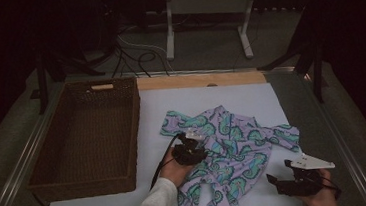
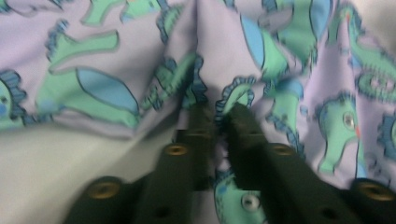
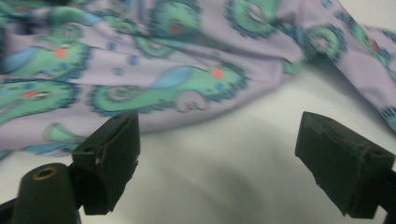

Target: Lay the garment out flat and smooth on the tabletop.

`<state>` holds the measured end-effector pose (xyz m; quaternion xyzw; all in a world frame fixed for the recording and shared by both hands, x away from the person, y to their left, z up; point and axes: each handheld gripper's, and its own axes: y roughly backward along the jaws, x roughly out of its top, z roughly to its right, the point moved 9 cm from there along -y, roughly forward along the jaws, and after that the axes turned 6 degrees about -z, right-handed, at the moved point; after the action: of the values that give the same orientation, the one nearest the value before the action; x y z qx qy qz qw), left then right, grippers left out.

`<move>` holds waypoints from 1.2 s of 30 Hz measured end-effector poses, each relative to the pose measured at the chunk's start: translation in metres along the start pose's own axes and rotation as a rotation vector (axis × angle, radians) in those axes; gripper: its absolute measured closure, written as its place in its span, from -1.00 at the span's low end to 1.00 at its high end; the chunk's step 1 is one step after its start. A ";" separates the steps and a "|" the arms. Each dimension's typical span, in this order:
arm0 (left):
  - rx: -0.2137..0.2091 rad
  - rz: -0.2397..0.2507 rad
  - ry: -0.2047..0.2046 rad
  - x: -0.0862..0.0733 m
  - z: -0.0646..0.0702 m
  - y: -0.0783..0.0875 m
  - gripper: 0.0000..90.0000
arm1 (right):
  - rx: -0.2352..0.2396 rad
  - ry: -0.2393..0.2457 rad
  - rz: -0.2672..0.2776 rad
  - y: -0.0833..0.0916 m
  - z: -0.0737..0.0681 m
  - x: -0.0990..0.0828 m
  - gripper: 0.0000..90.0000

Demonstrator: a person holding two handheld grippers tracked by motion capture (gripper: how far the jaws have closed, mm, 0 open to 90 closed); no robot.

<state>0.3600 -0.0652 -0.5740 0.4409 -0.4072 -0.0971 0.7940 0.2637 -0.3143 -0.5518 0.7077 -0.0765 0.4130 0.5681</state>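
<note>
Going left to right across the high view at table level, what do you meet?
Wicker basket → left gripper, shut on the garment → seahorse-print garment → right gripper, open over the white table sheet.

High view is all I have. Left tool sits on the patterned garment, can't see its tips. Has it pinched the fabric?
Observer: Yes. In the left gripper view the left tool is shut on a raised fold of the garment, cloth bunched between the tips.
Operator: And the right tool, touching anything?
Observer: No. In the right gripper view the right tool stands wide open over bare white mat, and the garment's edge lies just beyond its tips.
Operator: Anything between those tips?
Observer: Nothing but the mat; the cloth is in front of them, not between.
</note>
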 end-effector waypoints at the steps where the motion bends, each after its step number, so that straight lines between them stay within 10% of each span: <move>1: 0.008 0.006 0.007 0.003 -0.003 0.000 0.93 | 0.008 0.016 0.008 0.001 -0.004 0.001 -0.71; 15: 0.142 0.082 0.167 0.029 -0.051 0.011 0.97 | 0.070 0.109 -0.012 -0.014 -0.045 0.017 -0.68; 23: 0.197 0.141 0.255 0.044 -0.083 0.025 0.97 | 0.093 0.066 -0.021 -0.029 -0.047 0.029 -0.65; 28: 0.150 0.159 0.254 0.043 -0.079 0.027 0.73 | 0.113 0.069 -0.018 -0.034 -0.053 0.035 -0.65; 29: 0.121 0.164 0.259 0.041 -0.074 0.028 0.36 | 0.116 0.067 -0.019 -0.037 -0.059 0.037 -0.65; 31: 0.094 0.177 0.254 0.039 -0.066 0.032 0.27 | 0.124 0.075 -0.019 -0.039 -0.063 0.039 -0.65; 36: 0.104 0.160 0.202 0.030 -0.053 0.036 0.09 | 0.138 0.074 -0.021 -0.044 -0.071 0.045 -0.65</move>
<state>0.4107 -0.0258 -0.5438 0.4550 -0.3635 0.0329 0.8123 0.2831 -0.2210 -0.5534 0.7302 -0.0194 0.4374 0.5245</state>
